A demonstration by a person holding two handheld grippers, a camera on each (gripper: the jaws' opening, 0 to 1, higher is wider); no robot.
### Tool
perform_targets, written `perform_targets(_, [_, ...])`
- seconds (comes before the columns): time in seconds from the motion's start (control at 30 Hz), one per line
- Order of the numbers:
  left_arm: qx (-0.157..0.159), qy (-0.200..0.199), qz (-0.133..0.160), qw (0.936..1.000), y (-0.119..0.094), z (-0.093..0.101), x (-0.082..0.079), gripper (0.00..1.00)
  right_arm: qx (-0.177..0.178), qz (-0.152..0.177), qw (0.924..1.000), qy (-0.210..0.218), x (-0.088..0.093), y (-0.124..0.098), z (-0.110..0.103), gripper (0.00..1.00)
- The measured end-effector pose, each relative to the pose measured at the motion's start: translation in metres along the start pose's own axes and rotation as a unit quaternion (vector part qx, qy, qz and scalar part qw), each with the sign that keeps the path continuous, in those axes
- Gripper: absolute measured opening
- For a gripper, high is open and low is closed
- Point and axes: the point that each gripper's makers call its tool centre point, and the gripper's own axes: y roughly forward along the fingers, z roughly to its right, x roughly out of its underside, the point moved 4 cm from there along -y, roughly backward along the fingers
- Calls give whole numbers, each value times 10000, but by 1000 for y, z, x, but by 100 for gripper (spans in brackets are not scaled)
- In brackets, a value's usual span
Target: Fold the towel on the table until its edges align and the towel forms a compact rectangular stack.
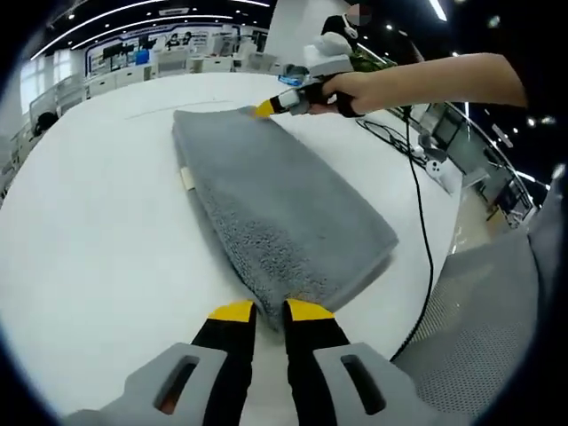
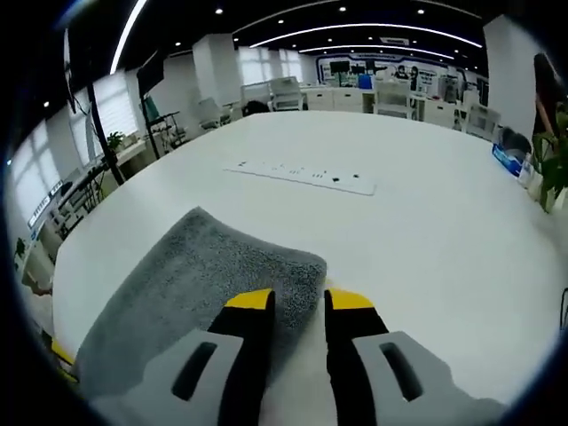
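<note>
On white table (image 1: 80, 257) grey towel (image 1: 275, 209) lay folded long; left gripper (image 1: 269, 311) pinched near corner, right gripper (image 2: 300, 300) clamped far corner; best lift both evenly, carry one end over other, match edges before letting go.

Left gripper view: camera sits low over the white table (image 1: 80, 231), just behind its own tongs (image 1: 270, 312), looking along the length of the grey towel (image 1: 275, 204) from one short end. Close in; the towel's near corner lies at the tong tips. At the towel's far end, the right tongs (image 1: 263, 108) enter frame.

Right gripper view: camera sits at the towel's (image 2: 195, 284) opposite end, behind its own tongs (image 2: 300, 300), facing across the table (image 2: 426, 240) toward a white power strip (image 2: 306, 177) beyond the towel. Also close and low.

Both views share the towel and surrounding tabletop, seen from opposing ends.
</note>
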Motion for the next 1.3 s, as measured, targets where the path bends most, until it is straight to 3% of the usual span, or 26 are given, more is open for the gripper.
perform_targets(0.33, [-40, 326, 273, 9991, -20, -5, -11, 21, -402, 144, 9985, -330, -3, -38, -16, 25])
perform_targets(0.53, [49, 942, 259, 9952, -22, -4, -16, 27, -471, 188, 9952, -834, -1, -58, -20, 23])
perform_targets(0.73, [186, 1548, 244, 9875, -19, 0, -17, 42, -588, 222, 9933, -973, 11, -77, -29, 38])
perform_targets(0.77, [146, 1703, 270, 9849, -18, -1, -19, 43, -526, 235, 9903, -1261, 13, -81, -29, 41])
perform_targets(0.9, [194, 1813, 383, 9825, -14, 1, -25, 49, -700, 121, 9872, -1431, 29, -91, -34, 55])
perform_targets(1.03, [242, 2130, 343, 9762, -8, 4, -30, 49, -809, 23, 9839, -1590, 42, -102, -42, 57])
perform_targets(1.13, [357, 2374, 320, 9702, -6, 12, -32, 47, -915, -46, 9770, -1926, 50, -118, -59, 54])
perform_targets(1.23, [582, 2359, 323, 9695, -3, 20, -31, 48, -995, -12, 9765, -1912, 50, -119, -55, 56])
perform_targets(1.3, [606, 2438, 277, 9675, -2, 26, -29, 47, -1067, -21, 9763, -1881, 58, -127, -64, 55])
